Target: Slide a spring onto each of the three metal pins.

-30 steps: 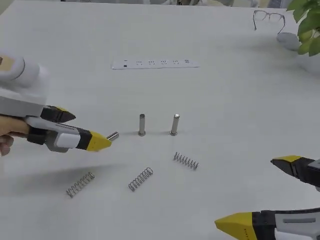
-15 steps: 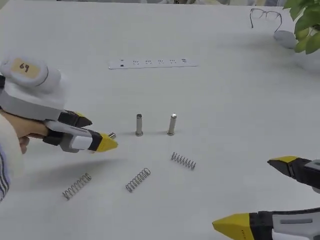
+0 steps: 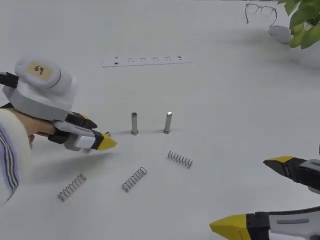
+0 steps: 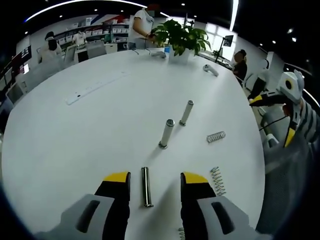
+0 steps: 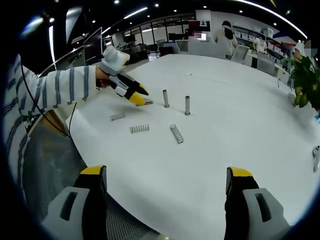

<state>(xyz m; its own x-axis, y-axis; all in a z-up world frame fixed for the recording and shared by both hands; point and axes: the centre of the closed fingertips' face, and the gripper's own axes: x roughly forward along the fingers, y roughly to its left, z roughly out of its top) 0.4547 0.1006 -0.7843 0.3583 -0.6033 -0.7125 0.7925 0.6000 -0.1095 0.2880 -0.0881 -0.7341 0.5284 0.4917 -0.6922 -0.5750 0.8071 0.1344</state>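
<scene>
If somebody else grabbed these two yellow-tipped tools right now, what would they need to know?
Left gripper: open, jaws either side of the third pin, which lies flat, ungripped.
Right gripper: open, empty, near the table's edge.
Two pins stand upright; three springs lie loose on the table.
Done: no spring fitted. Left: probably stand the flat pin up, then fit all three springs.

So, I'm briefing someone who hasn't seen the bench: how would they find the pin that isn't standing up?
On the white table, nearer the person than the power strip, two metal pins stand upright side by side. Left of them, between the left gripper's open fingers, is the third pin: unlike those two, it lies on its side.
</scene>
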